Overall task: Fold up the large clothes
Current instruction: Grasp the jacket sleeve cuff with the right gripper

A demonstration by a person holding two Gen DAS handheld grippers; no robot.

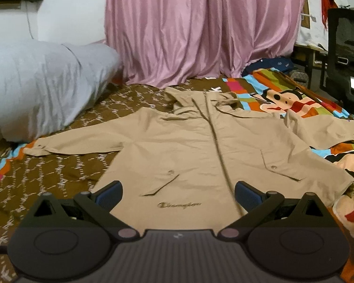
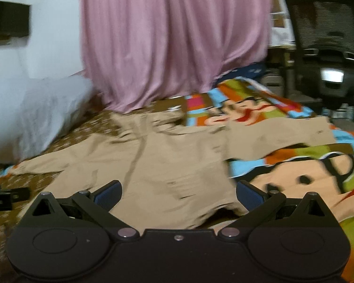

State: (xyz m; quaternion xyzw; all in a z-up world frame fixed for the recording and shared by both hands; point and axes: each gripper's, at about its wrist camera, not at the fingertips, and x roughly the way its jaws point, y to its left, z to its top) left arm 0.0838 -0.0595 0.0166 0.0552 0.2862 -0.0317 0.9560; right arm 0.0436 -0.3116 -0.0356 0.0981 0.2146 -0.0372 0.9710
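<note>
A tan hooded jacket (image 1: 188, 146) lies spread flat, front up, on the bed, zipper down the middle, sleeves stretched out to both sides and hood toward the curtain. My left gripper (image 1: 178, 194) hovers open over the jacket's bottom hem, near the embroidered logo, with nothing between its blue pads. The right wrist view is blurred; the same jacket (image 2: 158, 165) shows there. My right gripper (image 2: 178, 194) is open above the hem's right corner, which is slightly lifted and wrinkled. The other gripper's black body (image 2: 4, 197) peeks in at the left edge.
The bed has a brown patterned sheet (image 1: 47, 184) and a colourful cartoon monkey blanket (image 2: 306, 176). A pale grey pillow (image 1: 35, 89) lies at the left. Pink curtains (image 1: 200, 28) hang behind. A black mesh office chair (image 2: 328, 47) stands right of the bed.
</note>
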